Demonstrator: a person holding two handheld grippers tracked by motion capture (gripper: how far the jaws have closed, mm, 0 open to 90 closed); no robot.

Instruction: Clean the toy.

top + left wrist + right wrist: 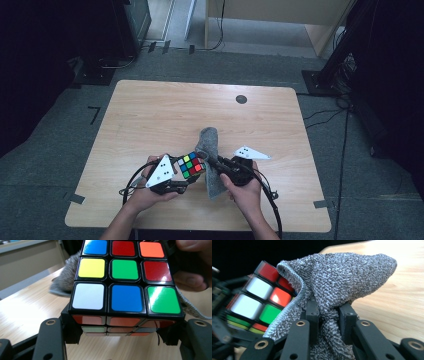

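My left gripper is shut on a colourful puzzle cube, held above the wooden table near its front edge. In the left gripper view the cube sits between the two black jaws, its top face showing blue, red, orange, yellow, green and white squares. My right gripper is shut on a grey cloth. The right gripper view shows the cloth pinched between the jaws and draped against the side of the cube. The cloth hangs down to the table in front of the right hand.
A small dark round grommet sits near the table's far edge. Beyond the table stand dark stands and cables on a grey floor, and a light wooden cabinet at the back.
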